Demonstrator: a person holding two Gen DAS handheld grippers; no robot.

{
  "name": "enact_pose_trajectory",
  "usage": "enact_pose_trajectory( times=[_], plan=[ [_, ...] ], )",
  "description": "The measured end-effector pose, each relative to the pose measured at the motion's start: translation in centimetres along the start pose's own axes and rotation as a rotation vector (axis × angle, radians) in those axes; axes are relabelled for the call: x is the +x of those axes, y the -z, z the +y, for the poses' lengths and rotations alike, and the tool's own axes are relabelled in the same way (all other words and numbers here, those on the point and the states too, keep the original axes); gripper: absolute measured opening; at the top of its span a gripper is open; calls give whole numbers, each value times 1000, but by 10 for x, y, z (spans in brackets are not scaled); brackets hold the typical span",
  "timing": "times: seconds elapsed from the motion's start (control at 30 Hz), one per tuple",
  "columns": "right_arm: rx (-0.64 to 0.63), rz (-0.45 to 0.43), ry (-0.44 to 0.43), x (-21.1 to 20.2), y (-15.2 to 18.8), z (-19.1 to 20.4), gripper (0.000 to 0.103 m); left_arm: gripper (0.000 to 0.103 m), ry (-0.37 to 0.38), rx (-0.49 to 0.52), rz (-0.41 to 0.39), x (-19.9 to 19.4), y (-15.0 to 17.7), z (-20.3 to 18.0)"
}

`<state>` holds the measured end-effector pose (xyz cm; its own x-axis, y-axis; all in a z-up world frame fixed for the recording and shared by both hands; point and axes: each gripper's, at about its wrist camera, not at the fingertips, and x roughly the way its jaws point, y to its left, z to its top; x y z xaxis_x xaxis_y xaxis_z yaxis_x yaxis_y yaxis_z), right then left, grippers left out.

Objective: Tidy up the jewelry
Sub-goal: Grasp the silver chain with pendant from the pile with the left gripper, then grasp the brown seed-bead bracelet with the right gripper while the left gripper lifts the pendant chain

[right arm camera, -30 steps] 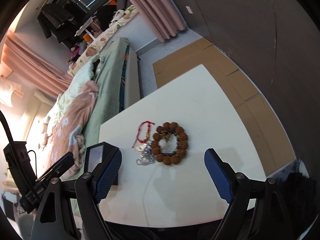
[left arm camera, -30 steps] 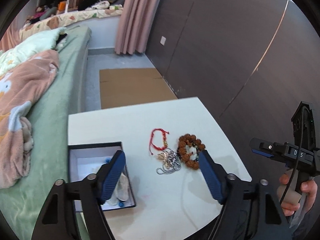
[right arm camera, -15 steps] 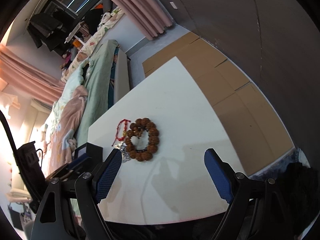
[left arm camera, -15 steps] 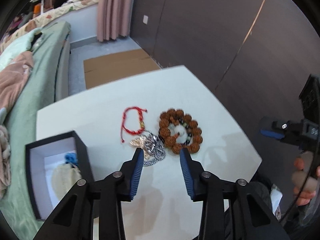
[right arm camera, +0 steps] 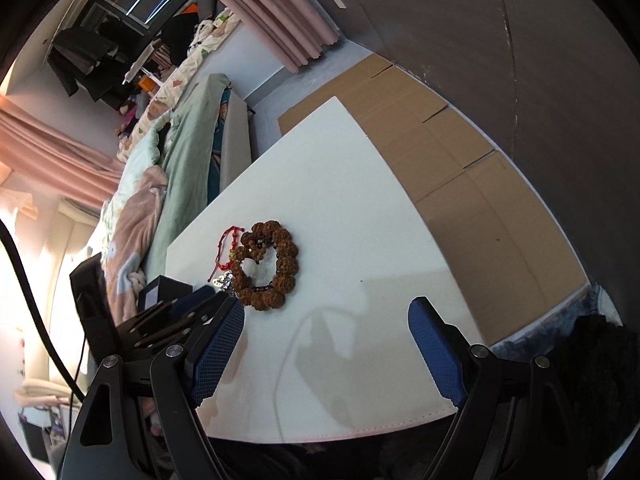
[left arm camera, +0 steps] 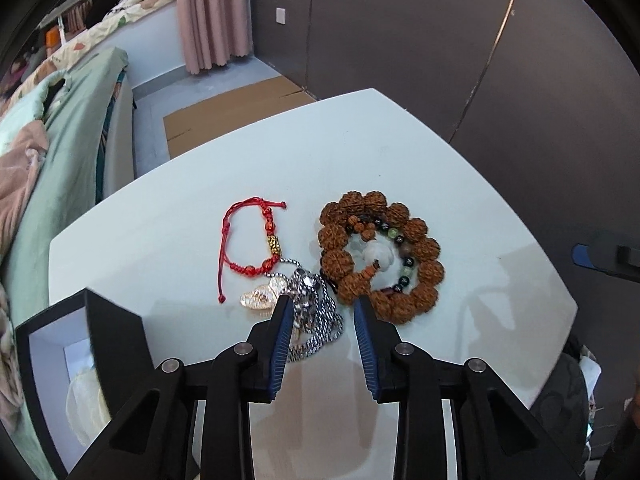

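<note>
On the white table [left arm camera: 384,148] lie a red cord bracelet [left arm camera: 248,240], a silver chain necklace [left arm camera: 316,316] with a pale gold pendant [left arm camera: 260,298], and a big brown bead bracelet [left arm camera: 380,256] around a smaller dark bead bracelet. My left gripper [left arm camera: 322,312] hovers just above the silver chain, its jaws narrowed but apart, holding nothing. An open black jewelry box [left arm camera: 76,360] sits at the left. My right gripper [right arm camera: 326,320] is wide open and empty above the table's near edge; the brown bracelet [right arm camera: 266,264] and the left gripper [right arm camera: 176,312] show beyond it.
A bed with green and pink bedding [left arm camera: 52,152] runs along the table's left side. Flattened cardboard [left arm camera: 236,108] lies on the floor beyond the table. A dark wall [left arm camera: 460,40] stands to the right. The box holds a pale pouch [left arm camera: 86,408].
My left gripper has moved right and down from the box to the silver chain, and its jaws have narrowed from wide open. My right gripper has drifted back and to the right, still open.
</note>
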<state>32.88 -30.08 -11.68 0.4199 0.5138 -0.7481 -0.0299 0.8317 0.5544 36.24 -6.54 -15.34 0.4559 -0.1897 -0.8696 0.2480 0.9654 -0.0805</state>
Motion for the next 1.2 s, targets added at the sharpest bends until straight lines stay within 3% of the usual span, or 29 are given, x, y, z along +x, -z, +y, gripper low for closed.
enact_pose_trajectory(
  times=[0.1, 0.17, 0.43, 0.9, 1.2],
  plan=[
    [-6, 4, -3, 1, 0, 4, 84, 25, -2, 9, 1, 7, -2, 1],
    [-11, 5, -4, 2, 1, 8, 84, 9, -22, 21, 11, 10, -1, 0],
    [-16, 17, -12, 8, 3, 16, 79, 8, 19, 8, -53, -22, 0, 8],
    [-40, 61, -78, 34, -7, 49, 68, 8, 20, -55, -232, -106, -14, 30],
    [-40, 133, -125, 71, -15, 74, 56, 8, 9, -91, -337, -152, -17, 42]
  ],
)
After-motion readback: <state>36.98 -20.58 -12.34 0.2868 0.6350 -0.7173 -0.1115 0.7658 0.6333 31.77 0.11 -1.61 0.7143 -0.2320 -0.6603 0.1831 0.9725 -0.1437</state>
